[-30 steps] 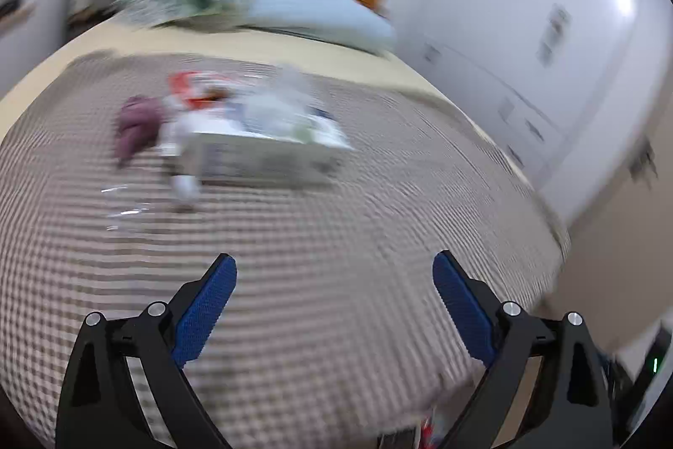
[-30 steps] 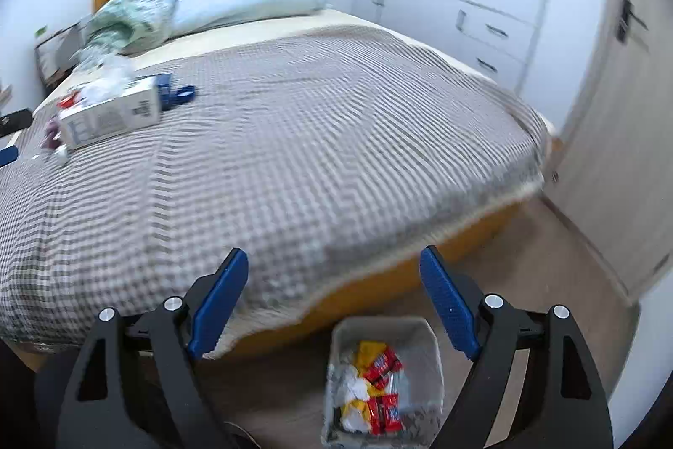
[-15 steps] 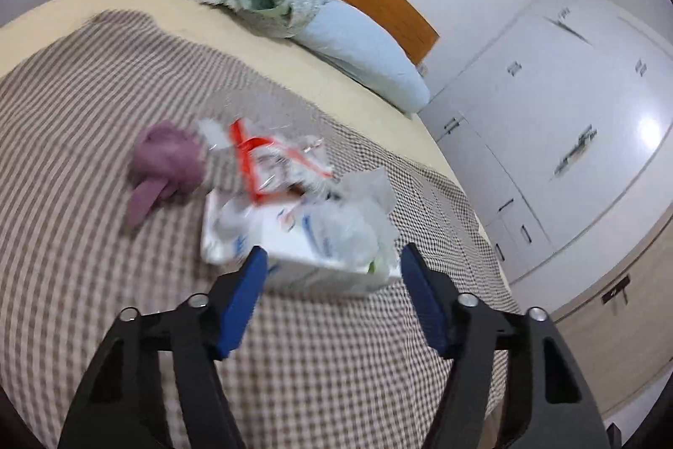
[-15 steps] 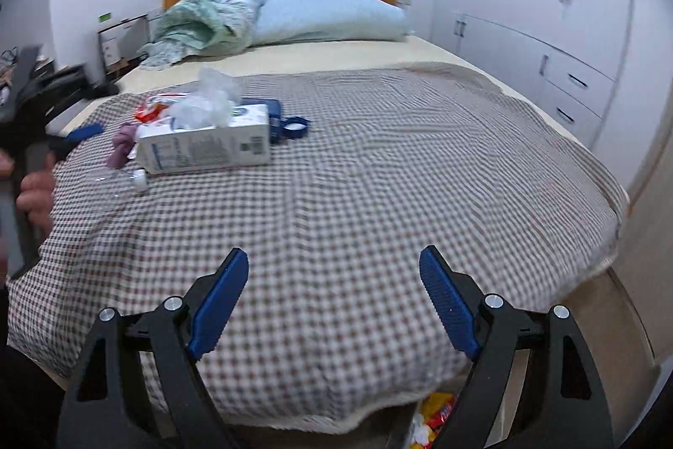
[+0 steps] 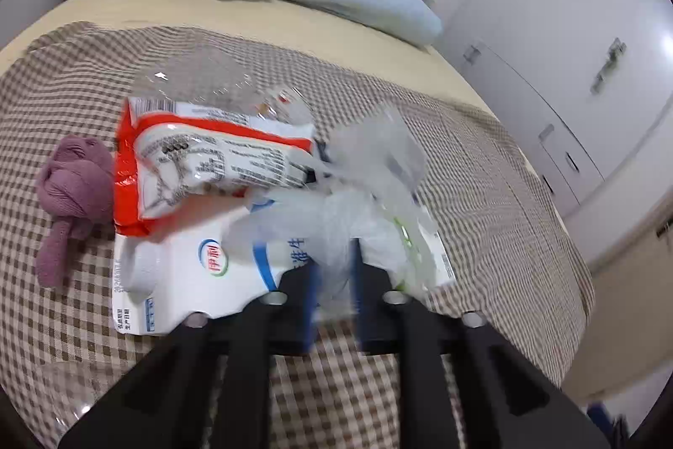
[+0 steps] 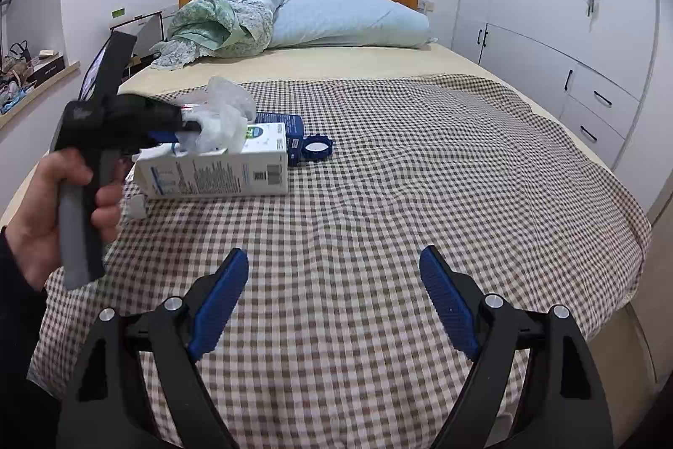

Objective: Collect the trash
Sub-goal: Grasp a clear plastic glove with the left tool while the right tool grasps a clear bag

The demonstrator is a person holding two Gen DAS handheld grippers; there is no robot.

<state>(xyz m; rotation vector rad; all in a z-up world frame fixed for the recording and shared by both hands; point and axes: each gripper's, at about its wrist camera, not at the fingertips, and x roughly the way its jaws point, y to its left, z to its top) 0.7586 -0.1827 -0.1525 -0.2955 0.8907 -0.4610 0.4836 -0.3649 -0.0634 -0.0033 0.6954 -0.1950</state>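
Note:
A white milk carton [image 5: 189,272] lies on its side on the checked bedspread [image 5: 483,171]. A crumpled clear plastic bag [image 5: 361,205] rests on top of it. My left gripper [image 5: 334,272] is over the carton, its jaws closing with the bag pinched between the blue pads. A red and white wrapper [image 5: 202,163] leans on the carton's far side. In the right wrist view, the same carton [image 6: 218,171] and bag [image 6: 225,108] sit at mid left, with the left gripper [image 6: 189,127] on the bag. My right gripper [image 6: 332,272] hovers open and empty over the bedspread's near part.
A purple knotted cloth [image 5: 71,188] lies left of the carton. A blue packet [image 6: 294,125] and a blue ring [image 6: 317,146] lie behind it. The pillow [image 6: 349,24] and a green blanket [image 6: 218,24] are at the headboard. White wardrobes [image 6: 547,28] line the right wall.
My left gripper moved in over the carton and its jaws came together on the plastic bag. The right gripper swung from the floor bin to face the bed, still open.

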